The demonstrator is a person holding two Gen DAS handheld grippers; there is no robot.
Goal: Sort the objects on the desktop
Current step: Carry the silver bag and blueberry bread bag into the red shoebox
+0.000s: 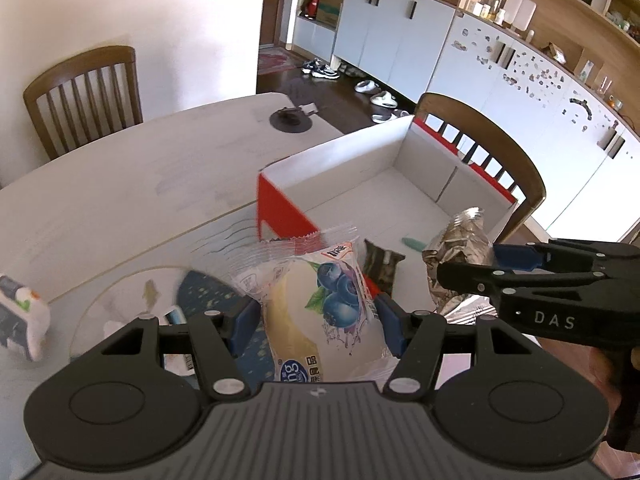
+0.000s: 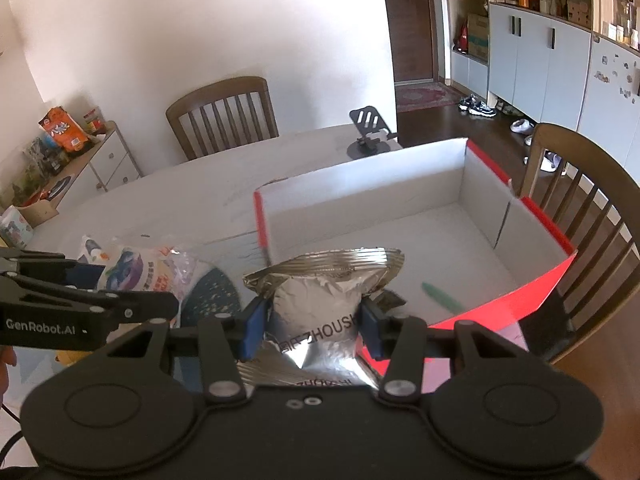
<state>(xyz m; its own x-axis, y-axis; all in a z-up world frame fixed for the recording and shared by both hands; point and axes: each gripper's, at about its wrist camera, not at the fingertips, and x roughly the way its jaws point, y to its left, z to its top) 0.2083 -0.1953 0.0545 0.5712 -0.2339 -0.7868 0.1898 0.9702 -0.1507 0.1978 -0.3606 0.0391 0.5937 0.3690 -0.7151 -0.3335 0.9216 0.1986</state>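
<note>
My left gripper is shut on a clear-wrapped blueberry bread packet, held above the table near the near-left corner of the red-and-white box. My right gripper is shut on a crinkled silver foil bag, held over the box's near edge. The foil bag also shows in the left wrist view, with the right gripper at its right. In the box lie a green stick-like item and a small dark packet. The left gripper and bread packet show at left in the right wrist view.
A round glass plate and a dark blue patterned mat lie on the white table. A white gadget sits at the left edge. A phone stand stands at the far end. Wooden chairs surround the table.
</note>
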